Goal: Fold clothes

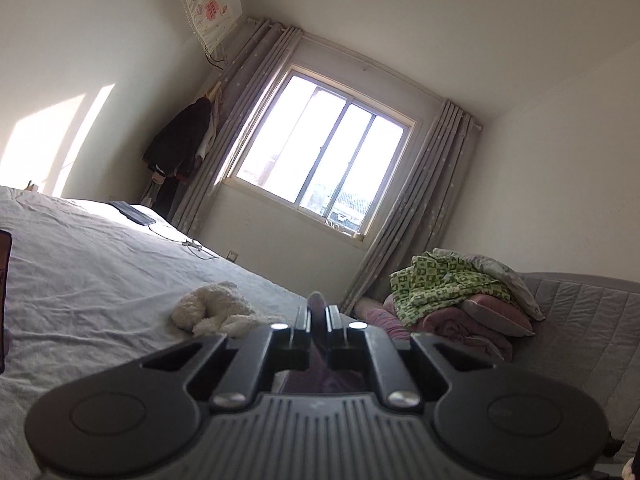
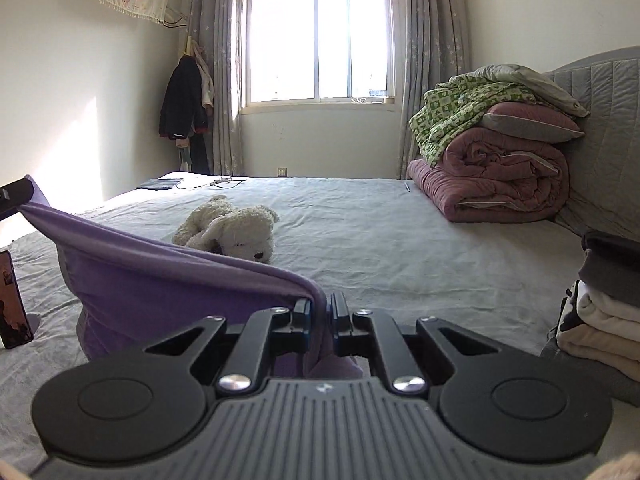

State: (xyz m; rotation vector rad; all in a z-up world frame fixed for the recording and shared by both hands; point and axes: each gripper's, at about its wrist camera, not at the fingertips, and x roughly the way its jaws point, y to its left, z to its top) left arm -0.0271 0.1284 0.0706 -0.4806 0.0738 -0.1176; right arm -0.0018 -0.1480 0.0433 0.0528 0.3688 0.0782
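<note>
Grey sheets cover the bed [image 2: 380,232], above which a purple cloth [image 2: 160,280] hangs stretched between 2 grippers; the right gripper [image 2: 320,312] clamps 1 corner, the left gripper [image 1: 318,316] is clenched on the other; beyond lies a white plush dog [image 2: 236,228]; folded clothes [image 2: 604,320] sit at right, bedding [image 2: 500,168] by the headboard.

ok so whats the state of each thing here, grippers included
left gripper: shut on purple cloth
right gripper: shut on purple cloth
purple cloth garment: lifted, stretched between both grippers
white plush dog: lying on the bed
pink quilt: rolled, stacked under pillow
stack of clothes: folded
</note>
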